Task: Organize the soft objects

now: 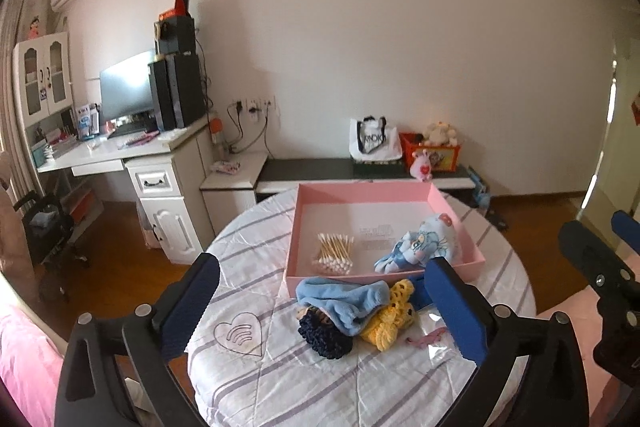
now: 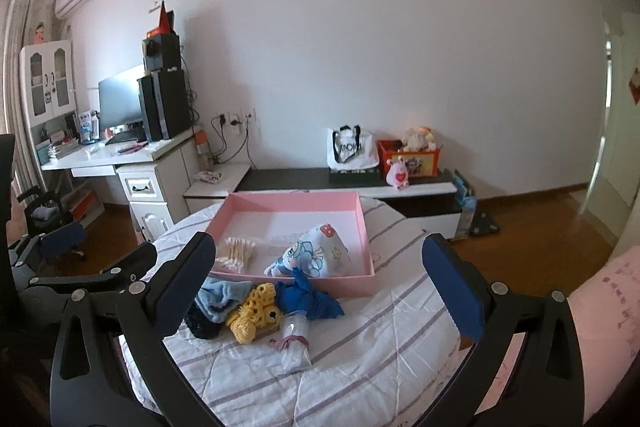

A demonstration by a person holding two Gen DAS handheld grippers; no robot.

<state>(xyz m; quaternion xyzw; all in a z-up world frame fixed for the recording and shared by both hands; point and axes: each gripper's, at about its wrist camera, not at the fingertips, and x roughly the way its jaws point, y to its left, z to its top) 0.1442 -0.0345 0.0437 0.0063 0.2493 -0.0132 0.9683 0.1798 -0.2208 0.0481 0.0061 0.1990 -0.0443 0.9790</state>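
Left gripper [image 1: 320,307]: my jaws are spread wide, nothing between the pads, nothing touched.
Right gripper [image 2: 320,291]: likewise released and empty.
Soft pile: light blue cloth [image 1: 340,301], yellow crochet piece [image 1: 394,315] and dark navy crochet piece [image 1: 324,335] lie touching on the striped quilt [image 1: 280,379], lower centre, just before the pink tray [image 1: 360,193].
Tray contents: cotton swabs [image 1: 334,254] left, printed cartoon cloth [image 1: 424,243] right.
Right view only: royal blue cloth [image 2: 310,301] in full, clear wrapper [image 2: 294,341], my left gripper at left edge.
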